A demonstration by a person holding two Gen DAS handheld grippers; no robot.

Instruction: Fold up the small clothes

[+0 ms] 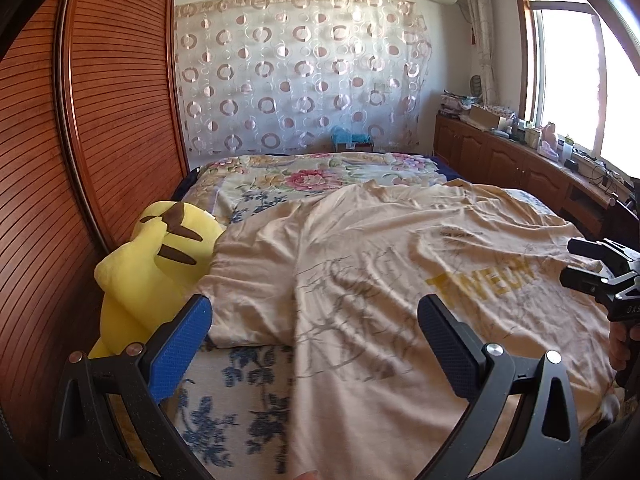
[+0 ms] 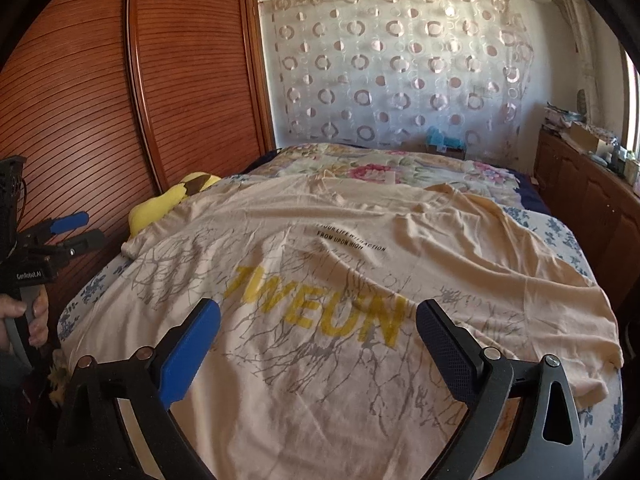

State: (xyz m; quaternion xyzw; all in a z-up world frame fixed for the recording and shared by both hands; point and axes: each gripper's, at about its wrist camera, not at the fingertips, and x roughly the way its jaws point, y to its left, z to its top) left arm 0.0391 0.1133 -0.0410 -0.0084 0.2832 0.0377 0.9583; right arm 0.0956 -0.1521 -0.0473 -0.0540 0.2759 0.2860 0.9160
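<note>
A peach T-shirt with yellow lettering and grey branch print lies spread flat on the bed, hem toward me; it also fills the right wrist view. My left gripper is open and empty, hovering above the shirt's left side near its left sleeve. My right gripper is open and empty above the shirt's lower middle, over the lettering. Each gripper shows in the other's view, the right gripper at the far right and the left gripper at the far left, both above the bed's edges.
A yellow plush toy lies at the bed's left edge against the wooden wardrobe. A floral quilt covers the bed's far end. A wooden cabinet with clutter runs along the right under the window.
</note>
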